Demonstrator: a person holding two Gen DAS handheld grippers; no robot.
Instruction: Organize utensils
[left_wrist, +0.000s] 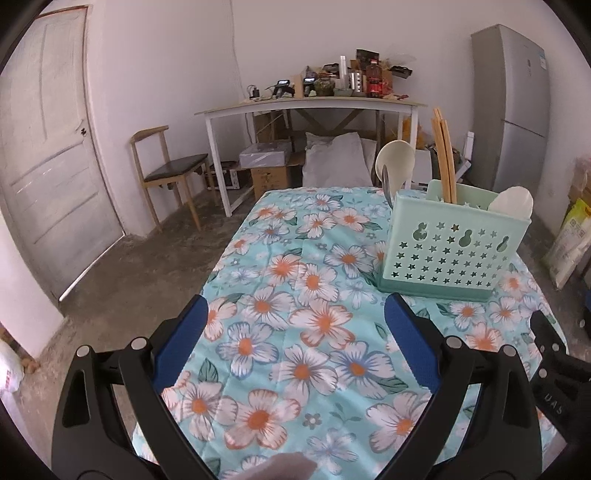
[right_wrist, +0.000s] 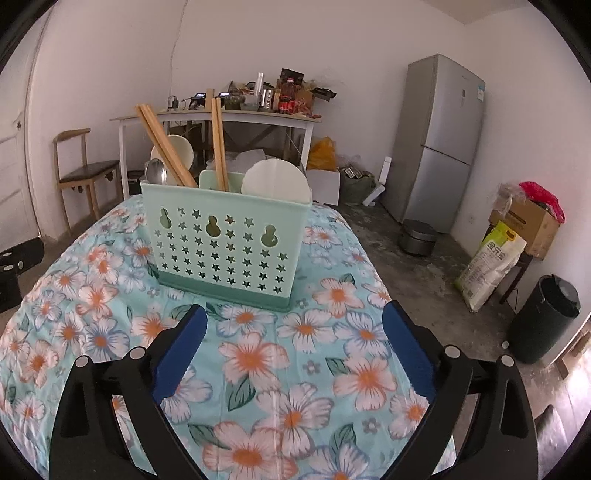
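Observation:
A mint-green utensil holder with star cut-outs stands on the floral tablecloth; it also shows in the right wrist view. It holds wooden chopsticks, a metal spoon and white spoons. My left gripper is open and empty above the cloth, to the holder's left and nearer. My right gripper is open and empty, just in front of the holder. The right gripper's black body shows at the right edge of the left wrist view.
A wooden chair and a white table with clutter stand behind. A grey fridge, a rice sack and a dark bin stand to the right. A door is on the left.

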